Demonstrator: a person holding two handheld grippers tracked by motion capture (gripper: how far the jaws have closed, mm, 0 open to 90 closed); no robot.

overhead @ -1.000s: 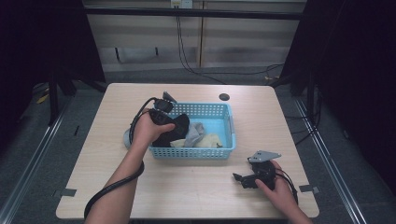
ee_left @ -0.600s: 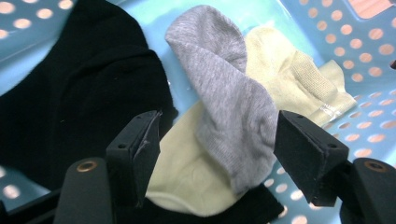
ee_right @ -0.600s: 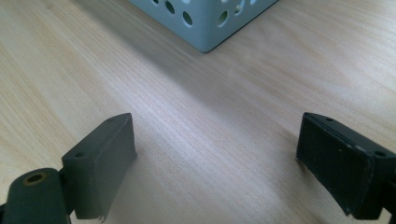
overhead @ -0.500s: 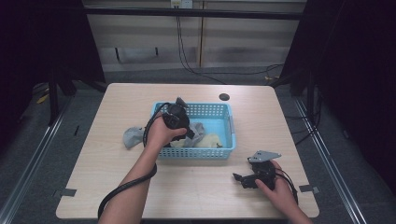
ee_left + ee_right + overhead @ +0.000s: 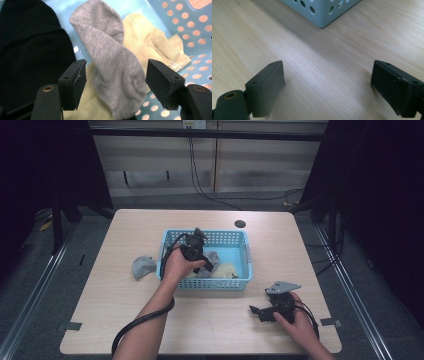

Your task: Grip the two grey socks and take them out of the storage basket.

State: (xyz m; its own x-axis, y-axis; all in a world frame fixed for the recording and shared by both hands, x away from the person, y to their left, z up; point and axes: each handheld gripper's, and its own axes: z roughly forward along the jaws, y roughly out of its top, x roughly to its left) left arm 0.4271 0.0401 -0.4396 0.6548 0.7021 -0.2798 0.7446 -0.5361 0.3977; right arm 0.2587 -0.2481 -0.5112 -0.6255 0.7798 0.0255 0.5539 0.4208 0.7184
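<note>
Basket (image 5: 246, 254) centre tabletop (image 5: 110, 315). Left hand-held gripper (image 5: 115, 75) open over grey sock (image 5: 112, 62) inside; black sock (image 5: 30, 50) at 9 o'clock, yellow sock (image 5: 150, 42) beneath. Right hand-held gripper (image 5: 327, 85) open, resting at 5 o'clock.

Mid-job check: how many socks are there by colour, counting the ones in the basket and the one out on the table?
Grey socks: 2, one in the blue basket under the left gripper as grey sock, one on the table as grey sock on the table
Pale yellow socks: at least 1; the pile hides the exact number
Black socks: 1
Total: 4 socks visible
</note>
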